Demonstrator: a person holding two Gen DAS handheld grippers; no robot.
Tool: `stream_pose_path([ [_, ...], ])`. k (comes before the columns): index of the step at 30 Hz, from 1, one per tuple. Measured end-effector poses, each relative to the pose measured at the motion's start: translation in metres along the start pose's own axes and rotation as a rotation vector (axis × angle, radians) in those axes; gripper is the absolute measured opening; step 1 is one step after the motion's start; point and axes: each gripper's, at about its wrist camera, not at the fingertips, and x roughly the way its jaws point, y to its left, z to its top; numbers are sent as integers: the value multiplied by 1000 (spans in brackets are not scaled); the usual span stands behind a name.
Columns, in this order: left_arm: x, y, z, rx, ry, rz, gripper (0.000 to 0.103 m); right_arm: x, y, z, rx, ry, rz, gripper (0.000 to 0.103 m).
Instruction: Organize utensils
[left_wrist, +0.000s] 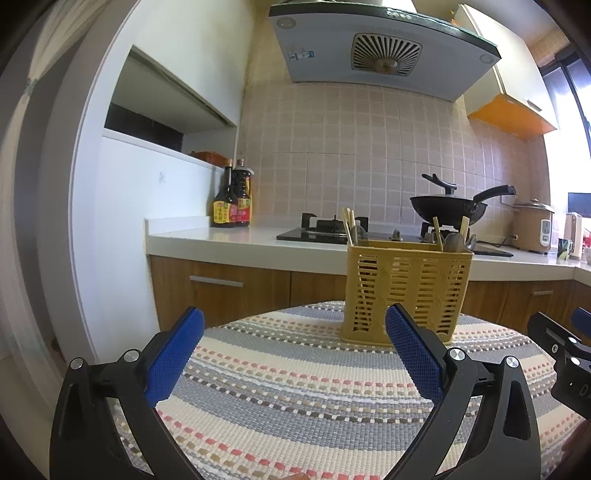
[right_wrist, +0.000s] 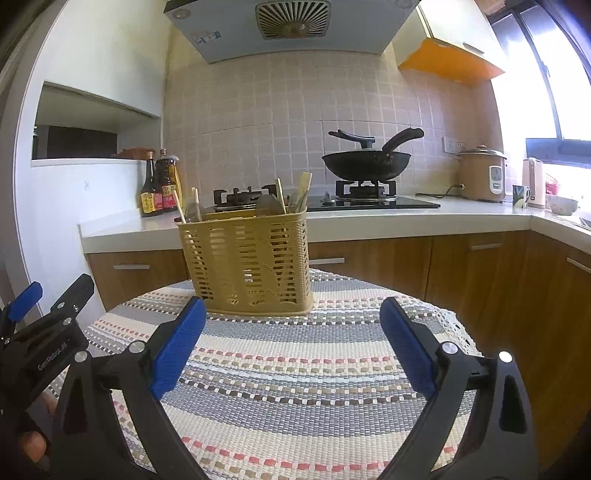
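A tan slotted utensil basket (left_wrist: 406, 291) stands on the far part of a striped woven table mat (left_wrist: 295, 387). It also shows in the right wrist view (right_wrist: 247, 258). Chopsticks (left_wrist: 347, 227) and spoons (left_wrist: 456, 242) stick up from it; they also show in the right wrist view (right_wrist: 282, 195). My left gripper (left_wrist: 295, 328) is open and empty, low over the mat, short of the basket. My right gripper (right_wrist: 291, 317) is open and empty, also just short of the basket. Each gripper shows at the edge of the other's view.
Behind the table runs a white kitchen counter (left_wrist: 221, 236) with wooden cabinets below. On it are two sauce bottles (left_wrist: 232, 203), a gas hob with a black wok (right_wrist: 365, 162), a rice cooker (right_wrist: 480, 173) and a kettle (right_wrist: 533, 181). A range hood (left_wrist: 384, 44) hangs above.
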Motion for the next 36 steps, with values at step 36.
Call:
stream_pose_path([
  [36, 8, -5, -3, 19, 44, -10, 95, 11, 0, -2, -4, 47, 18, 95],
])
